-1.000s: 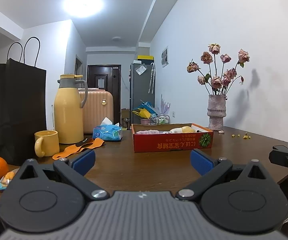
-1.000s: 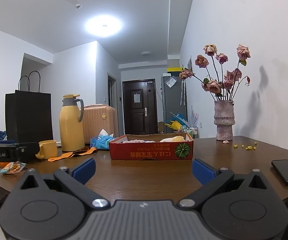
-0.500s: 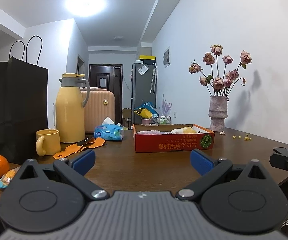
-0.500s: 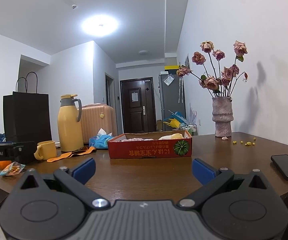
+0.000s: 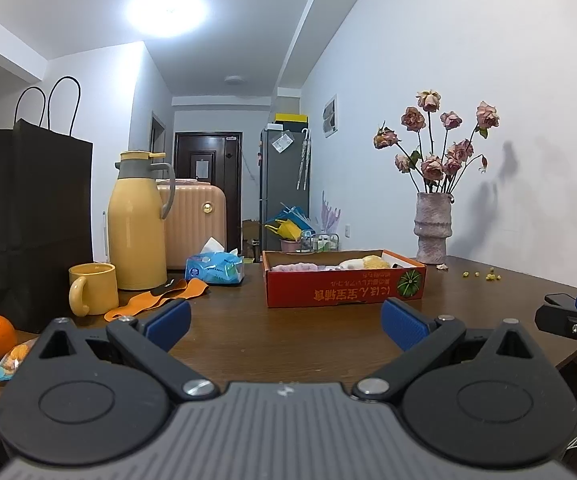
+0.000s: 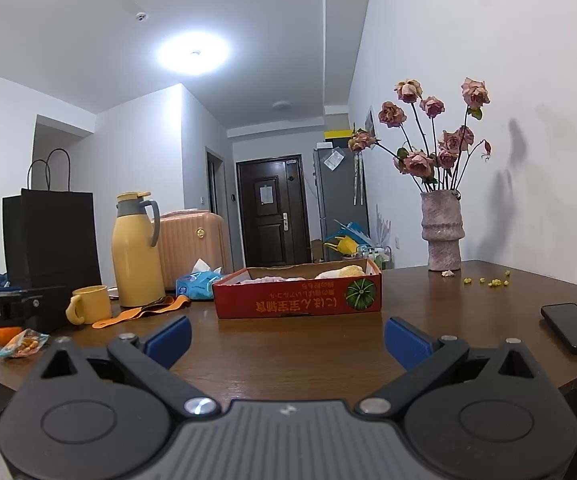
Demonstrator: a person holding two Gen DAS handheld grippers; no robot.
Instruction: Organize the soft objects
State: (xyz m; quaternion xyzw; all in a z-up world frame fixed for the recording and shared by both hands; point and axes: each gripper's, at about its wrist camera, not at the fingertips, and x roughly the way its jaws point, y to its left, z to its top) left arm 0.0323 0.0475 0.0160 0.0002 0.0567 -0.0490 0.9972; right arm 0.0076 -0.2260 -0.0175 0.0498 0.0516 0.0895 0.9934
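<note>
Left gripper (image 5: pixel 284 322) and right gripper (image 6: pixel 286 334), jaws spread wide and holding nothing, above the near edge of the wooden table (image 5: pixel 288 340) — farther back, mid-table, a red cardboard box (image 5: pixel 344 286) holding pale soft objects (image 5: pixel 368 263) — behind it, a vase of dried roses (image 5: pixel 432 228).

Brown wooden tabletop (image 5: pixel 288 340): red box (image 5: pixel 344 284) at twelve o'clock, yellow mug (image 5: pixel 92 288) at ten, phone (image 6: pixel 574 328) at three.

Red box (image 5: pixel 344 288), yellow thermos (image 5: pixel 136 232), orange strap (image 5: pixel 160 300), brown table (image 5: pixel 288 340).
</note>
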